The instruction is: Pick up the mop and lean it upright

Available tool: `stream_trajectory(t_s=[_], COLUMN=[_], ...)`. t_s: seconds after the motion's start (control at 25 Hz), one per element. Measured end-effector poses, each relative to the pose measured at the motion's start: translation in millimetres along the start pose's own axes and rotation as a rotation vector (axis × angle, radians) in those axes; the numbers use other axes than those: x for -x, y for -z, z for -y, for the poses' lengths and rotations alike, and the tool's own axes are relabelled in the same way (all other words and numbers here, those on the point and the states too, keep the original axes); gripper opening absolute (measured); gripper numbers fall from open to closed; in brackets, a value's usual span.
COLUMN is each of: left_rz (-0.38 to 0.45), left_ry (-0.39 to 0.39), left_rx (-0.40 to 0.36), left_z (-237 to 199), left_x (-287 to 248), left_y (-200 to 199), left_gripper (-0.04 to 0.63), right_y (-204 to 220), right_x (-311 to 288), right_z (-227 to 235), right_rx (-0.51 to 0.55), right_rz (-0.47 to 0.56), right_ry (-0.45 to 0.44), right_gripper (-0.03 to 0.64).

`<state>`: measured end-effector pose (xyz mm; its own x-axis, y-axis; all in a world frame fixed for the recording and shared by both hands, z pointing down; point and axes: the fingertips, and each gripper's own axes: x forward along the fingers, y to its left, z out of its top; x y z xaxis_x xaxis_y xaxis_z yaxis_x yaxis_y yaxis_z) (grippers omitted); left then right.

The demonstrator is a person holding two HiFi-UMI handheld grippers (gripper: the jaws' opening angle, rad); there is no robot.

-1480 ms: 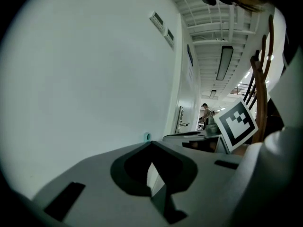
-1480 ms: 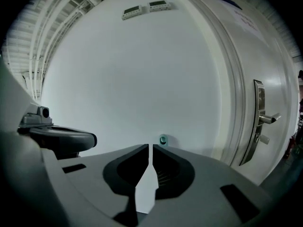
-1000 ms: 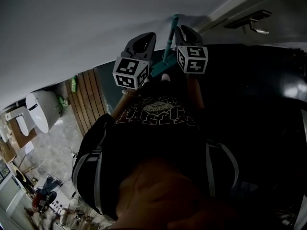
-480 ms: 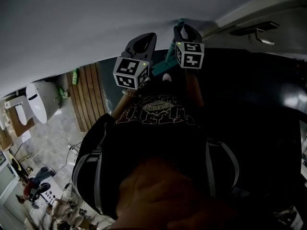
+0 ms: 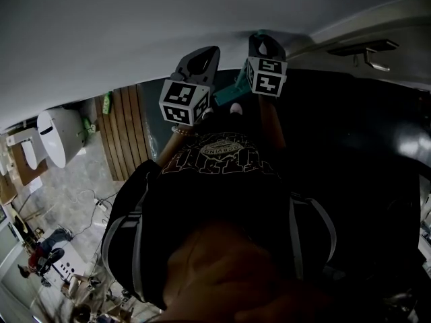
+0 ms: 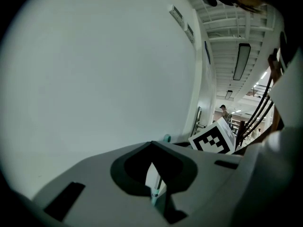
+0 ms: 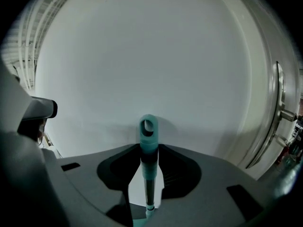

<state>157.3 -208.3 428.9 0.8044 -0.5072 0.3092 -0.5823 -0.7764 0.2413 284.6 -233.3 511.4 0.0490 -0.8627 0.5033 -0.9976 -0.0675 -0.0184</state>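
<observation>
One white wall (image 5: pixel 135 32) fills most of every view, with one dark door (image 5: pixel 377 126) and its single lever handle (image 5: pixel 374 49) to the right of it. The person's black-shirted torso (image 5: pixel 215 180) takes up the lower part of the head view. There are two grippers, both raised near the wall. The right gripper (image 7: pixel 147 157) is clamped on the teal sleeve of the one mop (image 7: pixel 147 145). The pole stands upright between its jaws, close to the wall, and its hanging loop (image 7: pixel 147 126) rises just above them. The left gripper (image 6: pixel 152 155) has its jaws drawn together at the tips with nothing between them. Only a thin stretch of the pole shows through the slit behind them. The mop head is out of sight. The pole looks stiff, light and smooth, so it could likely twist or slide in a pinch, and the hidden head probably carries most of the weight. Holding at the ribbed sleeve near the top seems soundest for tilting the loop end against the wall.
</observation>
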Motion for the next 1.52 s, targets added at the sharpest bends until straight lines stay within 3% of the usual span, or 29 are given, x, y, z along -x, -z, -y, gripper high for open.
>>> stream_trajectory(t_s=[0.72,1.52], left_rz=[-0.011,-0.026], left_ry=[0.045,0.091], left_rx=[0.002,-0.002], left_z=[20,65], left_x=[-18,-17], left_y=[4,19], left_gripper=[0.038,0.038], right_y=[13,51], right_x=[28,115], right_z=[-10,-11], right_rx=[0.025,0.015], right_rz=[0.005,0.002], right_ry=[-0.091,-0.101], right_gripper=[0.121,0.121])
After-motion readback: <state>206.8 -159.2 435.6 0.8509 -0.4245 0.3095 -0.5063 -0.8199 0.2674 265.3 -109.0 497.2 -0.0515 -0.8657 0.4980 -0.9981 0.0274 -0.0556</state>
